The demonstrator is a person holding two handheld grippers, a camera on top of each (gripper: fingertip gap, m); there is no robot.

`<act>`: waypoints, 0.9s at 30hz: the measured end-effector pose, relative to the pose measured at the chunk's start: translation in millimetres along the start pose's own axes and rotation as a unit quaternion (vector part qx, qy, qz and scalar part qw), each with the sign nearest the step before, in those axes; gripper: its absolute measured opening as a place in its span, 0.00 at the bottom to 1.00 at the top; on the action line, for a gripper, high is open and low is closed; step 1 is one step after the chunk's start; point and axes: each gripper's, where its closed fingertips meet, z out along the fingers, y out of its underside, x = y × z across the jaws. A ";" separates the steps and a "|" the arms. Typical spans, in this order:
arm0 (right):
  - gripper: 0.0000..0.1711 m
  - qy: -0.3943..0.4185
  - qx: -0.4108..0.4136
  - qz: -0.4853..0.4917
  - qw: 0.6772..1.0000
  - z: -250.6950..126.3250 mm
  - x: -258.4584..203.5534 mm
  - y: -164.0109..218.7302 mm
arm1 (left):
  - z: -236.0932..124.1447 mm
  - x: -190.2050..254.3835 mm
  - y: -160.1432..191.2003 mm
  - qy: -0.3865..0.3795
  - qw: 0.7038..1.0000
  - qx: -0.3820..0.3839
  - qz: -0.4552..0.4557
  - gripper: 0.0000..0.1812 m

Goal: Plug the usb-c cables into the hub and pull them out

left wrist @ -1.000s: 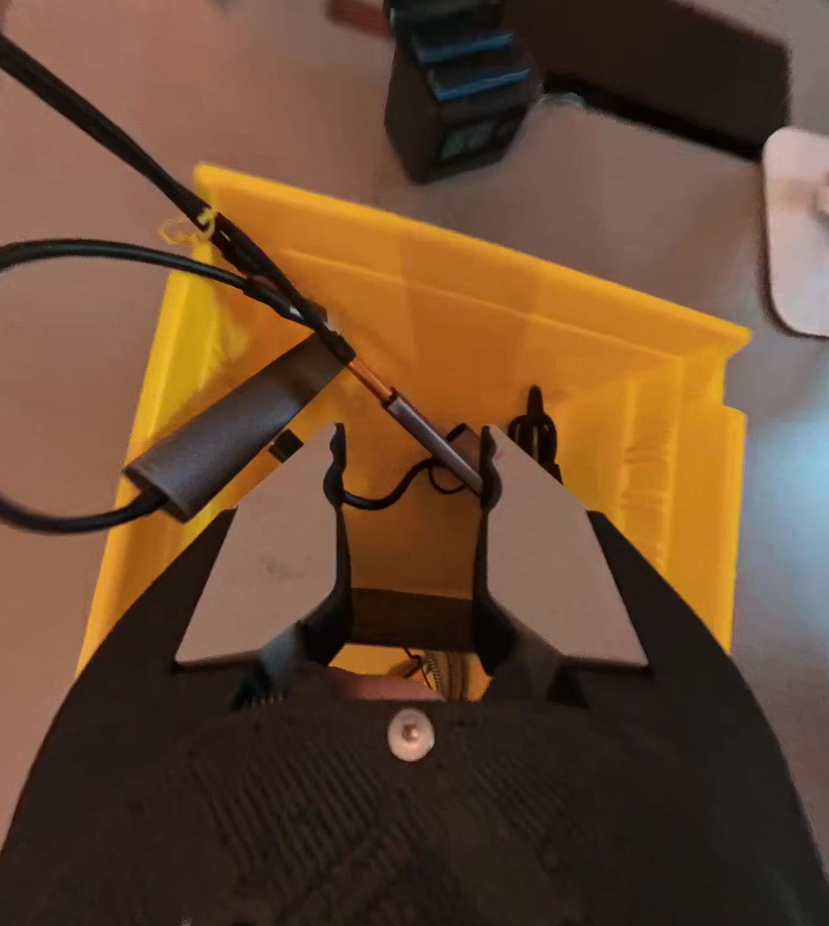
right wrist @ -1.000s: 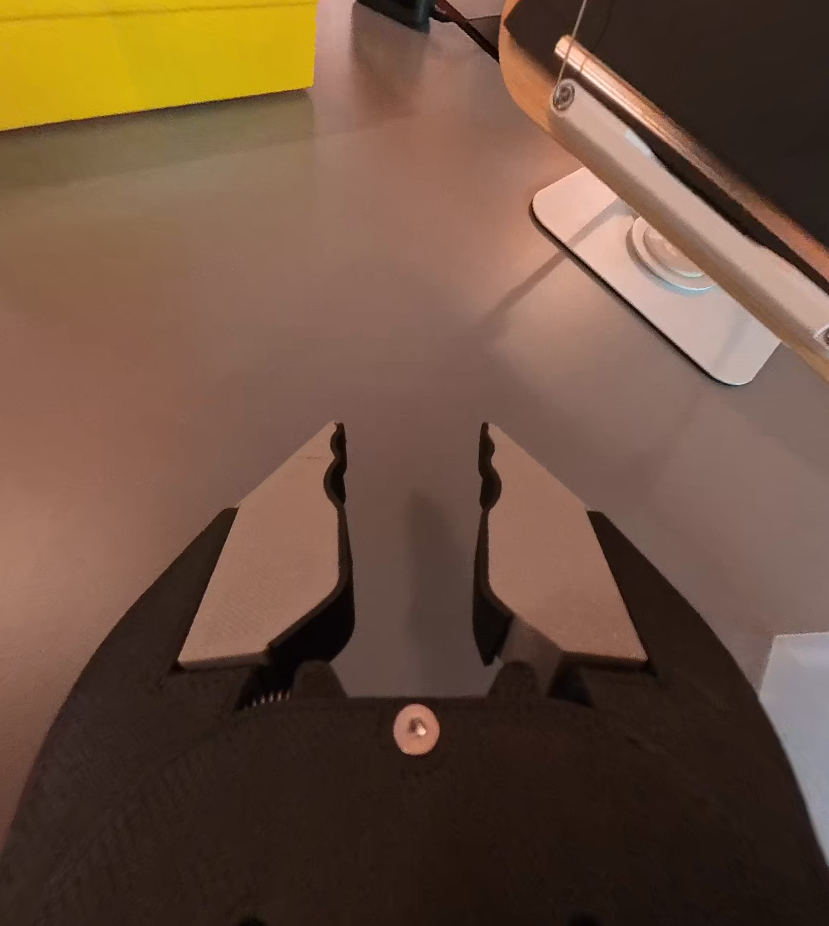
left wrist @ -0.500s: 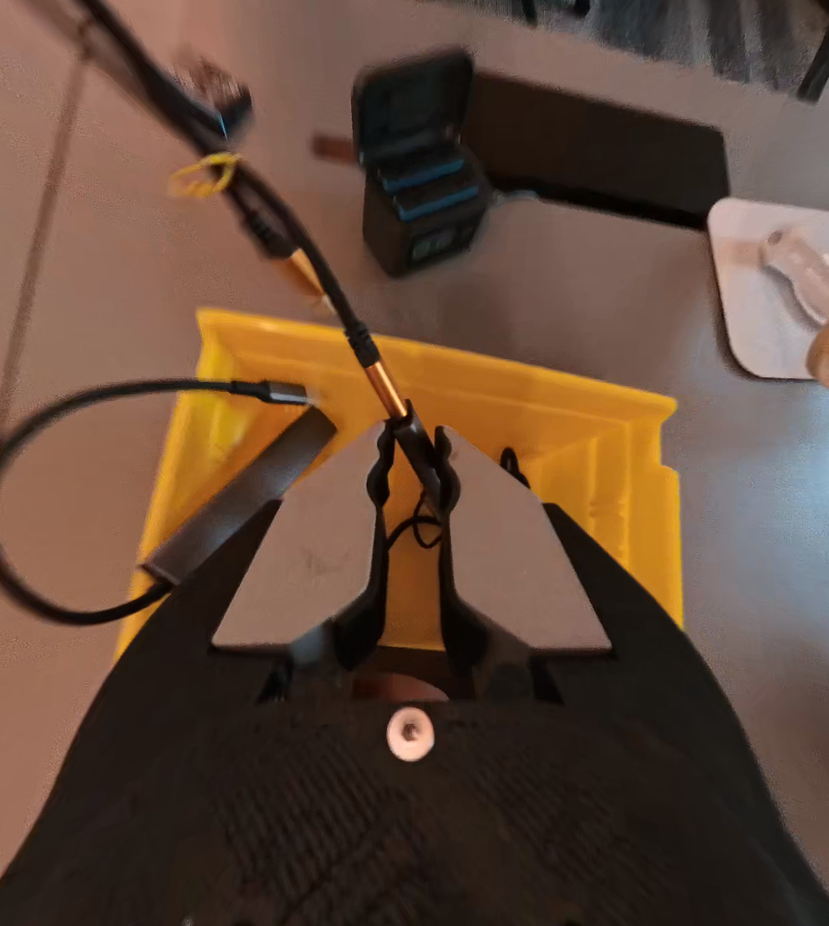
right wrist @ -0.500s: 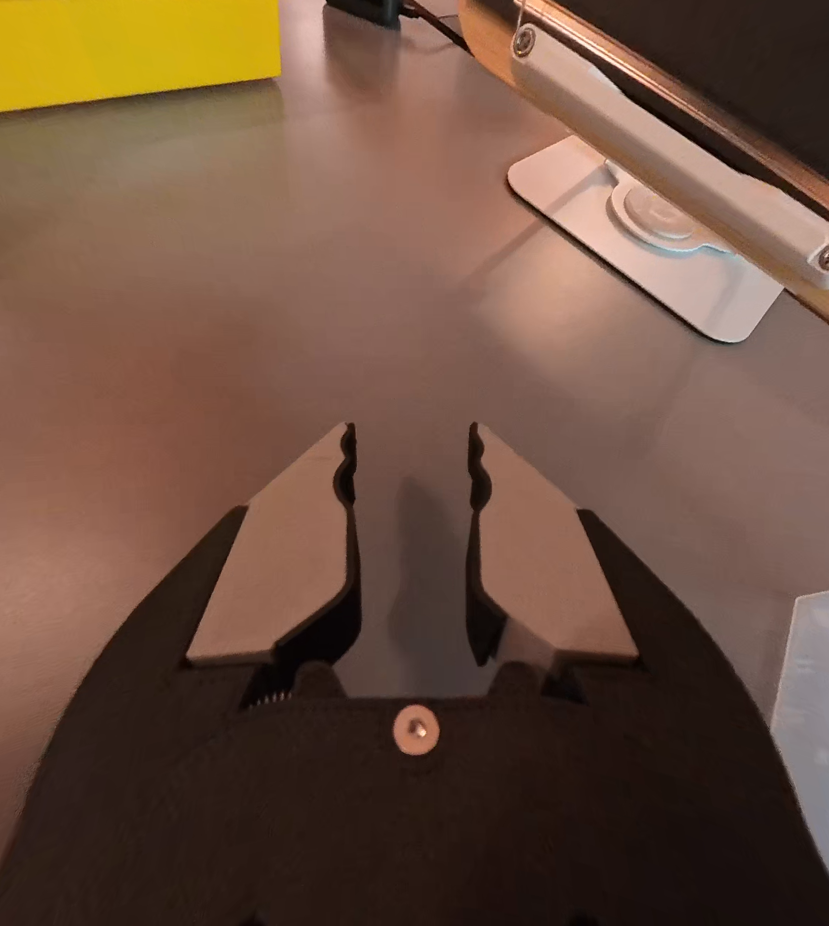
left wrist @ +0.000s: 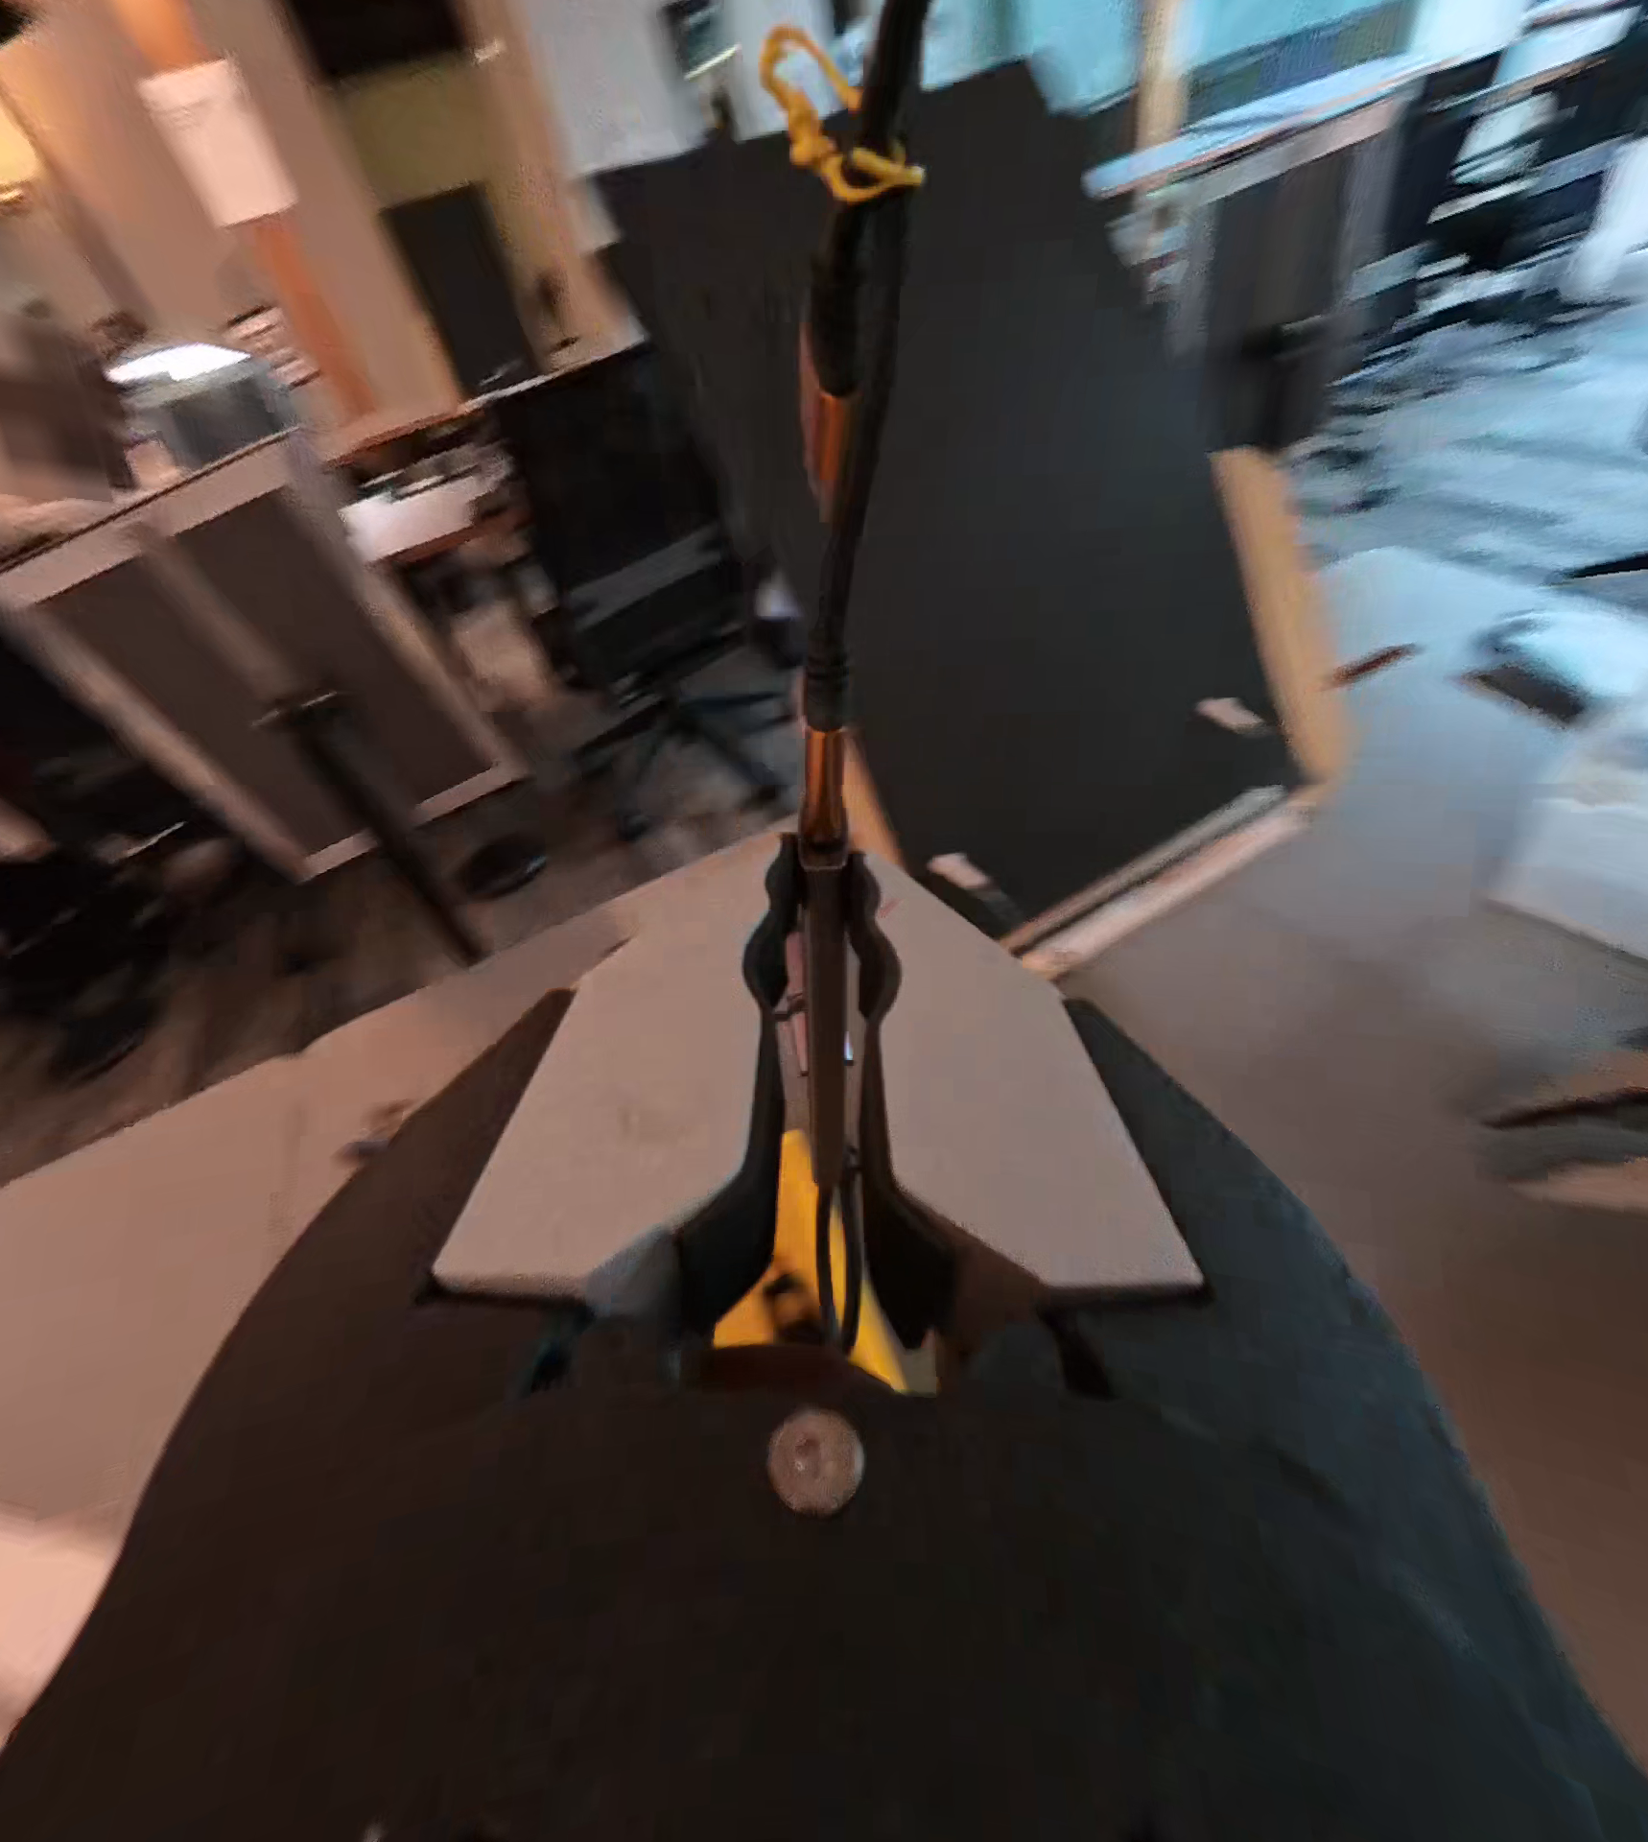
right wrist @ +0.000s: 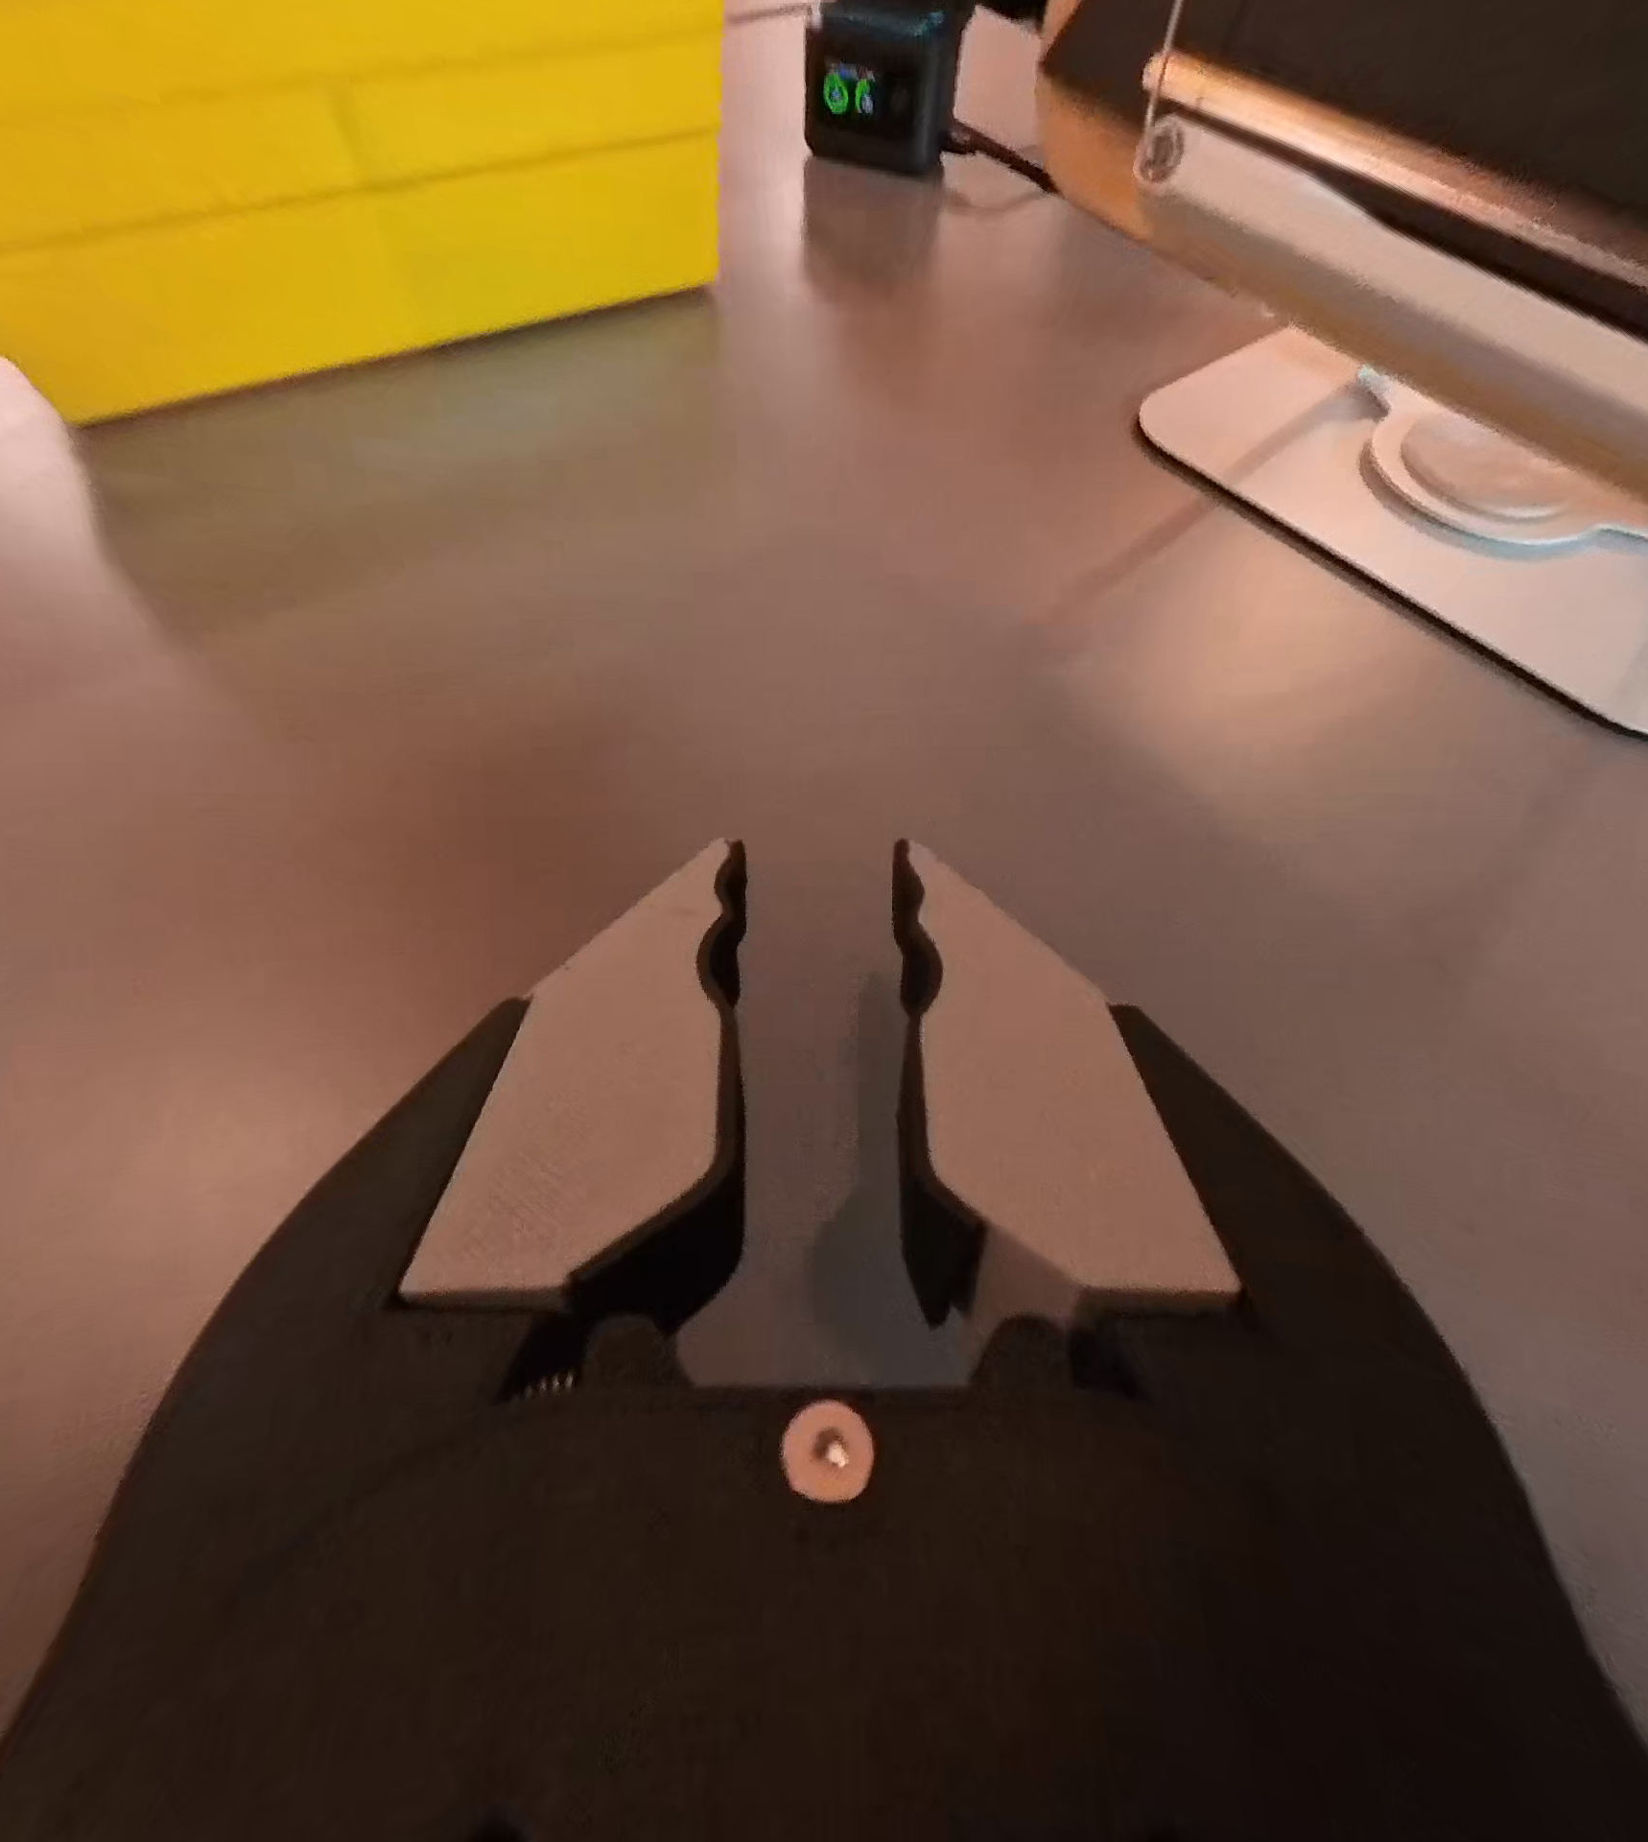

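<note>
My left gripper (left wrist: 822,867) is shut on the grey plug (left wrist: 825,957) of a black USB-C cable (left wrist: 845,558). The plug has a gold collar (left wrist: 820,787), and the cable runs straight up out of the jaws. A second gold-collared plug (left wrist: 825,439) hangs alongside it under a yellow tie (left wrist: 840,150). A bit of the yellow bin (left wrist: 790,1196) shows between the fingers. The hub is out of view. My right gripper (right wrist: 818,857) is open and empty, low over the grey table (right wrist: 601,648).
In the right wrist view the yellow bin (right wrist: 302,199) stands at the far left. A small black device with a lit screen (right wrist: 875,95) is behind it. A monitor (right wrist: 1398,150) on a white stand base (right wrist: 1458,538) is at the right. The left wrist view shows a blurred room. The grippers' ends are close to 40 centimeters from one another. The monitor (right wrist: 1398,150) is closer to my right gripper, around 20 centimeters from its tips; the left tips are 35 centimeters off. Look for it in the left wrist view (left wrist: 1100,883) too.
My left gripper closed on the cable plug in the bin, then lifted and tilted up with it, so the bin and hub left its view. My right gripper drifted slightly and narrowed a little.
</note>
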 end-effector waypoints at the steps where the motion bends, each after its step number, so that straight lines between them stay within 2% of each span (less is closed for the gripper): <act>1: 0.15 -0.014 0.017 0.003 1.000 -2.9 -2.7 -4.8 | -0.1 30.8 -3.2 0.049 0.999 0.015 0.004 0.04; 4: 0.08 -0.067 0.048 0.024 0.996 -13.0 -11.7 -13.9 | 0.4 123.4 10.0 0.192 0.980 0.059 -0.007 0.04; 7: 0.07 -0.109 0.084 0.039 0.990 -26.2 -17.5 -23.7 | 9.6 197.6 57.9 0.295 0.953 0.065 -0.038 0.04; 9: 0.12 -0.104 0.107 0.035 0.988 -33.1 -14.8 -28.5 | 17.3 235.3 90.2 0.357 0.930 0.071 -0.045 0.04; 11: 0.16 -0.106 0.125 0.033 0.986 -38.2 -14.4 -33.5 | 17.7 265.3 110.6 0.425 0.898 0.112 -0.033 0.03; 14: 0.17 -0.141 0.151 0.042 0.978 -45.7 -20.4 -42.0 | 23.9 285.1 119.0 0.500 0.847 0.152 -0.098 0.04; 18: 0.16 -0.139 0.196 0.009 0.971 -54.0 -22.7 -51.9 | 38.8 293.5 123.1 0.531 0.811 0.211 -0.120 0.04; 20: 0.16 -0.143 0.206 -0.006 0.968 -55.1 -27.7 -55.1 | 40.7 305.1 128.2 0.558 0.798 0.194 -0.123 0.04; 23: 0.17 -0.174 0.216 -0.008 0.961 -55.6 -40.8 -63.2 | 41.5 321.1 146.6 0.565 0.804 0.157 -0.097 0.04; 27: 0.10 -0.239 0.201 -0.013 0.950 -50.4 -68.0 -59.9 | 28.9 323.7 136.4 0.556 0.804 0.185 -0.101 0.04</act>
